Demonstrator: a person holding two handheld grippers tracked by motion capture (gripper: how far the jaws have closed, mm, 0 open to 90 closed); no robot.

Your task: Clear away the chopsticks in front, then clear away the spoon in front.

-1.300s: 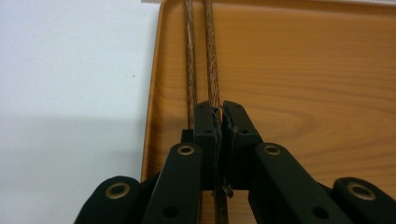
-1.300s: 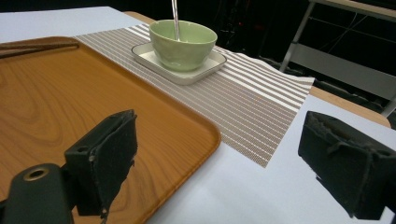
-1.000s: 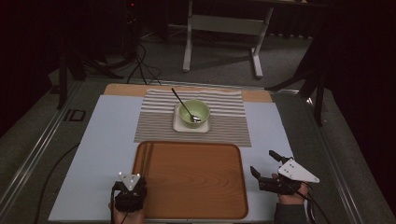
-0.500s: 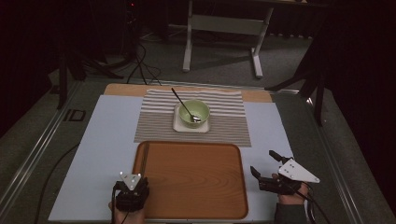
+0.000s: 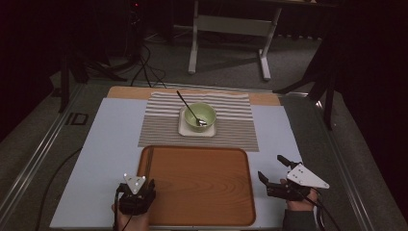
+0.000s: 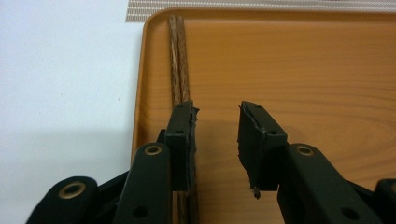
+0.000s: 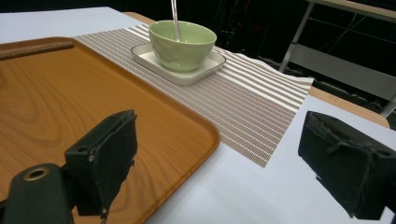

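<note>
From the high view, your left hand (image 5: 126, 219) sits at the table's near edge, holding the left gripper (image 5: 137, 191) pointed forward over the near left corner of the wooden tray (image 5: 202, 192). Your right hand (image 5: 300, 202) rests off the tray's right side, its right gripper (image 5: 272, 169) turned leftward, toward the tray, jaws spread wide with nothing between them.

In the left gripper view, your jaws have just been opening and now stand partly apart. The brown chopsticks (image 6: 177, 60) lie flat on the tray along its left rim; one jaw sits right over them, and the pads no longer pinch them.

In the right gripper view, your jaws gape wide over the tray's corner and the white table (image 7: 261, 196). Beyond them the green bowl (image 7: 182, 44) stands on a white plate (image 7: 205, 67) on the striped mat (image 7: 261, 107).
</note>
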